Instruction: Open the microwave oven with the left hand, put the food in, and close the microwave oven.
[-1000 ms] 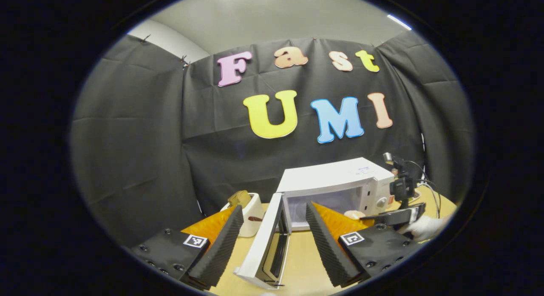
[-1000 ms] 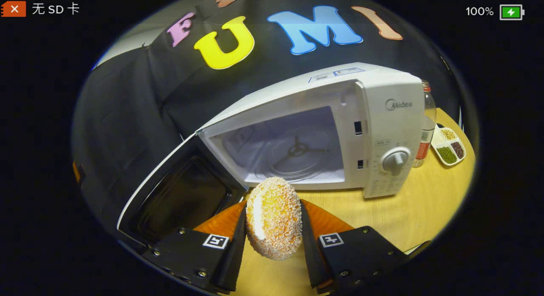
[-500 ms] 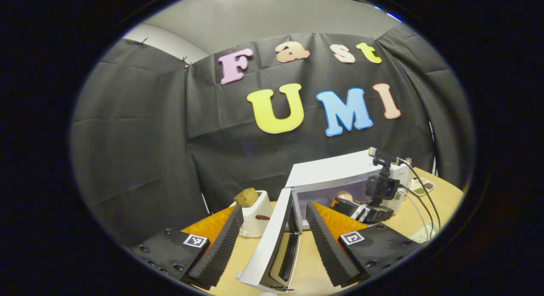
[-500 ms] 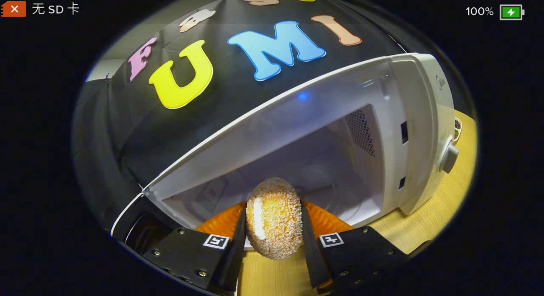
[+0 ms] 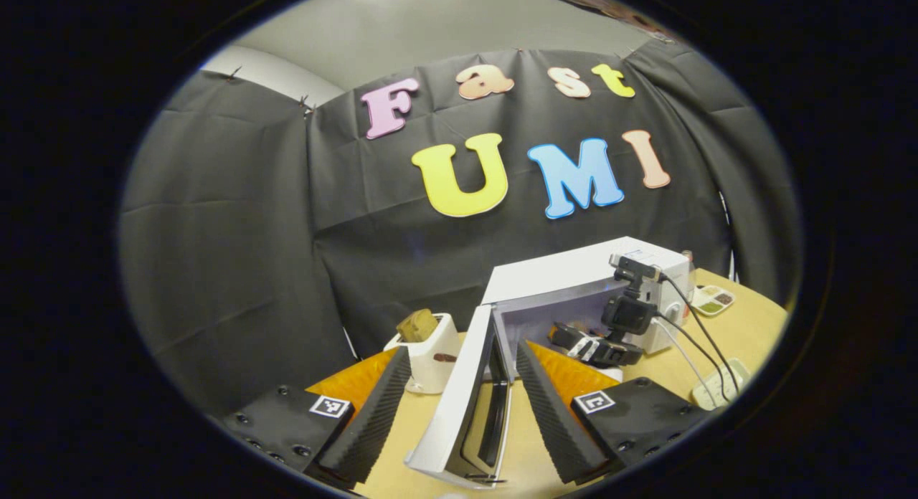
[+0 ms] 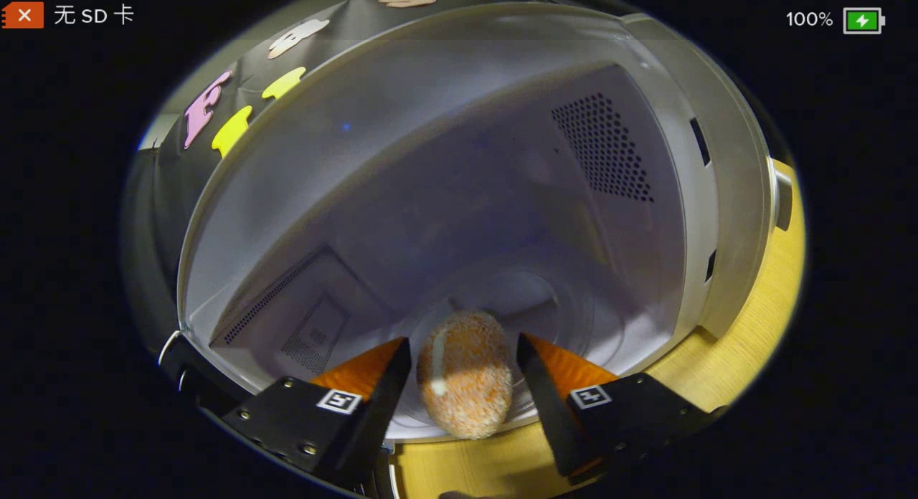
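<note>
While the right gripper [image 6: 462,355] poked into the mouth of the microwave [image 6: 459,198], its fingers were spread apart, with clear gaps on both sides of the food [image 6: 465,384], so nothing was being squeezed. The food, a crumb-coated orange ball with a pale streak down its left side, sat at the lower middle of the right gripper view, on the cavity floor just inside the front edge, or so it looked. A perforated vent patch showed in the upper right of the cavity, and a vent panel on the wall at lower left. A strip of wooden table [image 6: 746,341] ran along the right and bottom edges.

In the left gripper view, the left gripper [image 5: 462,381] sat at the bottom with its ridged fingers wide open, holding nothing. The open microwave door [image 5: 459,406] stood edge-on between those fingers, touching neither as far as I could tell. The microwave [image 5: 566,277] was right of centre, and the right gripper [image 5: 595,345] reached into its opening there, with a small camera and cables on top. A white toaster [image 5: 430,355] with a brown slice sticking out sat to the left of the door. A small divided dish [image 5: 710,300] of something green and dark was at the far right.

As for writing: each finger block carried a square black-and-white marker tag, and the label on the microwave's top was too small to read.
</note>
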The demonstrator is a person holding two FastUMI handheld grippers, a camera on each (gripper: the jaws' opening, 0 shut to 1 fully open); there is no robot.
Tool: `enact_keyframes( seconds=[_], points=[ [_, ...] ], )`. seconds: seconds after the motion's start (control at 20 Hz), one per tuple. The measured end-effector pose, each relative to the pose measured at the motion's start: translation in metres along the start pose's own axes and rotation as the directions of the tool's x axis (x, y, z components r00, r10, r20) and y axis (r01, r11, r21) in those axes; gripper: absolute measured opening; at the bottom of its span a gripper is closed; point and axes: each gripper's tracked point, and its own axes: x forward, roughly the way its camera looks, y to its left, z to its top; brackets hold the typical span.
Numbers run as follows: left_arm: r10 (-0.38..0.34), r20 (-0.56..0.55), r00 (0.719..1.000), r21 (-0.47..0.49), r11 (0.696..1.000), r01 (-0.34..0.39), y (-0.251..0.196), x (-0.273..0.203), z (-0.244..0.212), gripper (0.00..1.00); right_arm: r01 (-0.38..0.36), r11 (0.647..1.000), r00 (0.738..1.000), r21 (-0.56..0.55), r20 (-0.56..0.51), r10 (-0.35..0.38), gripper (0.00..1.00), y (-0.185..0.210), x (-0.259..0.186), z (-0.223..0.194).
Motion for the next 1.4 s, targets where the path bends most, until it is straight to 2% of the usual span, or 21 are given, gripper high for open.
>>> enact_keyframes(
  seconds=[0.05,0.15,0.25,0.3,0.4,0.65,0.85,0.95,1.05,1.15,1.2,1.4],
  points=[
    [0.0,-0.002,1.0,0.022,1.0,0.0,0.0,0.0,-0.001,1.0,0.023,1.0,0.999,0.007,0.049,-0.023,0.98,-0.01,-0.007,0.013],
    [0.001,0.012,1.0,0.037,0.999,-0.001,0.001,-0.004,0.007,1.0,0.014,0.999,0.995,0.045,0.093,-0.018,0.98,-0.014,-0.026,0.032],
    [-0.01,0.021,1.0,0.02,1.0,0.01,-0.001,-0.005,0.01,1.0,0.013,1.0,0.996,0.013,0.083,-0.014,0.98,-0.022,-0.043,0.047],
    [-0.013,0.027,1.0,0.017,1.0,0.013,-0.001,-0.005,0.012,1.0,-0.015,1.0,0.995,0.003,0.094,0.014,0.98,-0.022,-0.053,0.063],
    [-0.01,0.036,0.999,0.007,1.0,0.01,0.002,-0.006,0.014,1.0,-0.066,0.998,0.997,-0.021,0.04,0.067,0.98,-0.02,-0.079,0.076],
    [-0.018,0.058,0.998,-0.004,1.0,0.018,0.011,-0.017,0.017,1.0,-0.158,0.968,0.987,-0.193,-0.048,0.151,0.98,-0.034,-0.181,0.1],
    [-0.017,0.045,0.999,-0.015,1.0,0.018,0.033,-0.025,0.003,1.0,-0.21,0.896,0.978,-0.391,-0.068,0.199,0.98,-0.047,-0.26,0.14],
    [0.026,0.015,1.0,-0.025,0.999,-0.025,0.054,-0.025,-0.01,1.0,-0.206,0.859,0.977,-0.469,-0.054,0.205,0.98,-0.055,-0.293,0.16],
    [0.062,0.008,0.998,-0.037,0.997,-0.062,0.073,-0.025,-0.017,0.97,-0.184,0.836,0.981,-0.516,-0.043,0.189,0.98,-0.065,-0.319,0.171],
    [0.093,0.003,0.996,-0.065,0.994,-0.092,0.09,-0.027,-0.026,0.94,-0.198,0.828,0.979,-0.525,-0.072,0.188,0.98,-0.07,-0.34,0.171],
    [0.115,0.002,0.993,-0.065,0.991,-0.115,0.102,-0.03,-0.032,1.0,-0.2,0.825,0.979,-0.529,-0.088,0.182,0.98,-0.072,-0.349,0.171],
    [0.184,-0.043,0.982,-0.036,0.982,-0.185,0.137,-0.034,-0.083,1.0,-0.184,0.804,0.983,-0.565,-0.091,0.161,0.98,-0.082,-0.377,0.185]
  ],
)
